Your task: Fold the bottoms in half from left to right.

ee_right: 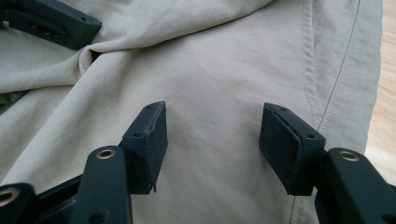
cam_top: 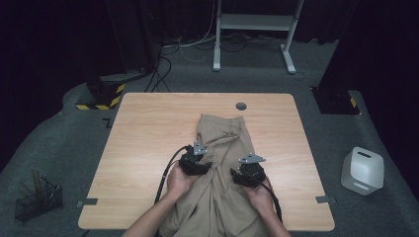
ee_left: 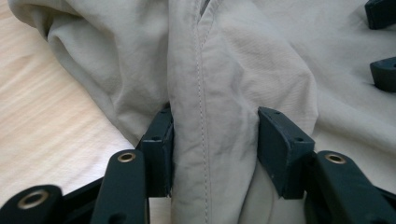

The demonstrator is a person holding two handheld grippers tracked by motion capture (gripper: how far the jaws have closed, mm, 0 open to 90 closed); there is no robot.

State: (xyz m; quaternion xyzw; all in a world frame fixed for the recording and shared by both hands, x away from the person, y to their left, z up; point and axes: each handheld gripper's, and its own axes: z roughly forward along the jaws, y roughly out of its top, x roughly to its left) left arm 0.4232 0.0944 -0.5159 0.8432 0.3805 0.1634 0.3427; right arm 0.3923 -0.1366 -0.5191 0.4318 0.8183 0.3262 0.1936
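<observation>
While two hand-held grippers work at a wooden surface (cam_top: 148, 148), one beige garment (cam_top: 222, 143) lies rumpled across its middle and near edge, running off the bottom of the high view. Count: 1 garment, 2 grippers, 2 hands, 1 surface.

Left gripper (ee_left: 215, 140), in the left hand (cam_top: 179, 181), sits at the garment's left side; a raised fold w/ a stitched seam stands between its jaws, both pads touching the cloth and pinching it. Right gripper (ee_right: 212, 140), in the right hand (cam_top: 257, 195), rests over a flat stretch of the garment nr a seam at the right side; its jaws are spread, w/ nothing between them but the fabric lying beneath.

Surface is pale wood w/ rounded corners and 1 round grommet (cam_top: 241, 105) at the far edge, on grey carpet (cam_top: 346, 207). Room is dark. 1 white box-like unit (cam_top: 362, 170) stands on the floor at right, 1 black wire basket (cam_top: 38, 201) at left, 1 white frame (cam_top: 257, 29) behind, cables (cam_top: 163, 64) trailing by it.

Hard to read: what kind of garment it is, its bunched folds hiding the shape; basket contents too small to tell; far corners lost in shadow.
</observation>
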